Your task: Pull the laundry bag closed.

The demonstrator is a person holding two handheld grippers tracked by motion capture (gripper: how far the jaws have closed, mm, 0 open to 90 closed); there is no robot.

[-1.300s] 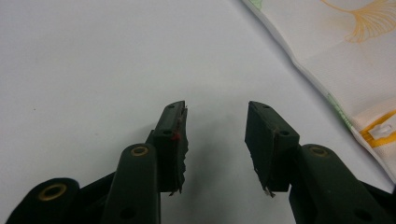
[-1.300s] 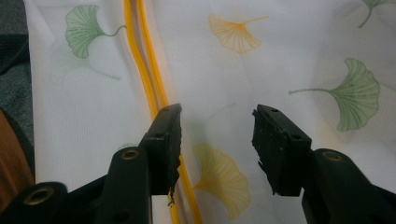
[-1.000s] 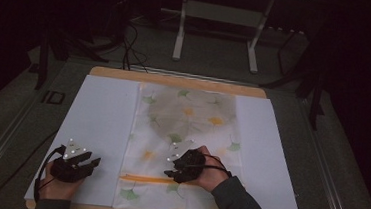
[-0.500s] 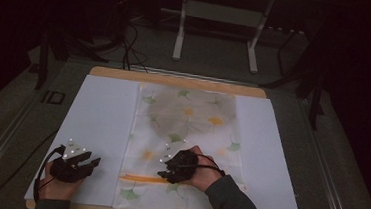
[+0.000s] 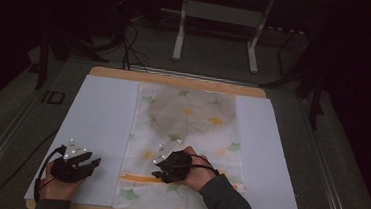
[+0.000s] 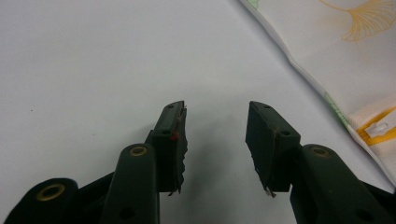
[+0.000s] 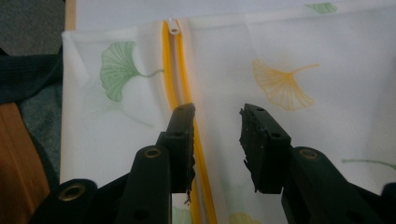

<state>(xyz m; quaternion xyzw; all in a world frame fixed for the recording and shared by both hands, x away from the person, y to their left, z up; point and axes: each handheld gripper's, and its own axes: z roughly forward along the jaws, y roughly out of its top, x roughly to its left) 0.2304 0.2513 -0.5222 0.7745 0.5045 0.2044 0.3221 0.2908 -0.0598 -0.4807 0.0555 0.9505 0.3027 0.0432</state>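
Your right gripper [image 5: 160, 174] hovers low over the near part of the laundry bag [image 5: 192, 120], a white mesh bag printed with green and yellow ginkgo leaves that lies flat down the middle of the white sheet [image 5: 101, 128] on the wooden table [image 5: 175, 79]. Its jaws have just been closing, yet they stand apart with nothing pinched; in the right gripper view they straddle the fabric just beside the yellow zipper [image 7: 184, 93], whose white pull [image 7: 173, 26] sits at the bag's left end. Your left gripper [image 5: 91, 163] rests on the bare sheet near the table's near left corner, jaws apart and empty, with the bag's edge [image 6: 327, 79] to its right.
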